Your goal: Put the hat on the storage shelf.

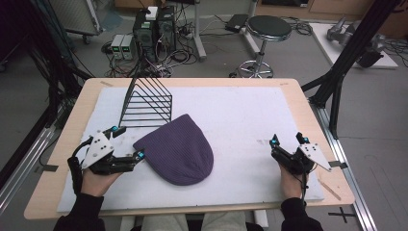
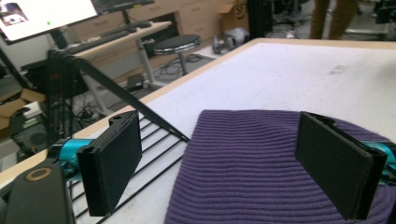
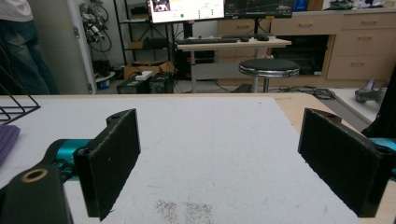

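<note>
L gripper (image 1: 128, 143) jaws spread wide, nothing between them, at the left edge of the purple beanie (image 1: 179, 149) lying mid-mat beside the black wire rack (image 1: 146, 103) — R gripper (image 1: 288, 140) likewise agape, empty, well apart over bare white mat (image 1: 240, 110).

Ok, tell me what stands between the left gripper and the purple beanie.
Nothing visible does. The left gripper is open at the purple beanie's left edge, one jaw over the knit already. The wire rack stands behind, off that path.
</note>
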`<state>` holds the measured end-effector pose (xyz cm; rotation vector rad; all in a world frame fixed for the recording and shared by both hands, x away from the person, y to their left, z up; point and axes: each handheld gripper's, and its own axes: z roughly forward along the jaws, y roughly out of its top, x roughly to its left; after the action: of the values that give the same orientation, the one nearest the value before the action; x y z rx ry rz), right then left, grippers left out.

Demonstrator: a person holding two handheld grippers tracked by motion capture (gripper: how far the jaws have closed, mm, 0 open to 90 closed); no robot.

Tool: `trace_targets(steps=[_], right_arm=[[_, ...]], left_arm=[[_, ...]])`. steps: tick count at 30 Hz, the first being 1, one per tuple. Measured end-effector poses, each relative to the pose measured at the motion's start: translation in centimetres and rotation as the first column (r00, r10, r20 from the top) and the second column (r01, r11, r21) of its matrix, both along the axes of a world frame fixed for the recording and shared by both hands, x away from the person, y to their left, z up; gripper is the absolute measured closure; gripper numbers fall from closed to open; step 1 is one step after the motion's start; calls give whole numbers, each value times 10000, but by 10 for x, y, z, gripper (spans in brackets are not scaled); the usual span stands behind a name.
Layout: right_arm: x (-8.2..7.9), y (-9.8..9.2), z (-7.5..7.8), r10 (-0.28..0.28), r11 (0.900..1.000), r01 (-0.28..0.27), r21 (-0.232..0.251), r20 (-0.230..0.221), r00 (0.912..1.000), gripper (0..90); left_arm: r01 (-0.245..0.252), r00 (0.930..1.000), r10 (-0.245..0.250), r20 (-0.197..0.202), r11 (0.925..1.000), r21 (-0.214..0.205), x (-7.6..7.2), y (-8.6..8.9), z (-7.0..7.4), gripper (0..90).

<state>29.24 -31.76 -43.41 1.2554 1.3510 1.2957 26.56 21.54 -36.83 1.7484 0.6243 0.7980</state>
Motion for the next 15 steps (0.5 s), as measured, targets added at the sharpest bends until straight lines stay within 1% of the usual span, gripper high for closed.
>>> trace_targets(steps=[4,7,9,13,15], right_arm=[[0,0,0,11,10000,-11,-10,-4,10000,121],[0,0,0,24,10000,-24,-18,-4,10000,122],[0,0,0,32,10000,-31,-40,24,10000,122],[0,0,0,36,10000,-36,-43,9,10000,122],[0,0,0,42,10000,-42,-48,16,10000,122]], left_arm=[[354,9993,-350,-156,9990,269,3,-8,1,156],[683,9971,-665,-360,9963,514,5,-14,1,156],[917,9949,-878,-496,9924,820,6,-19,2,156],[1377,9890,-1309,-687,9848,1059,8,-28,4,156],[1591,9859,-1505,-732,9787,1298,9,-34,6,157]])
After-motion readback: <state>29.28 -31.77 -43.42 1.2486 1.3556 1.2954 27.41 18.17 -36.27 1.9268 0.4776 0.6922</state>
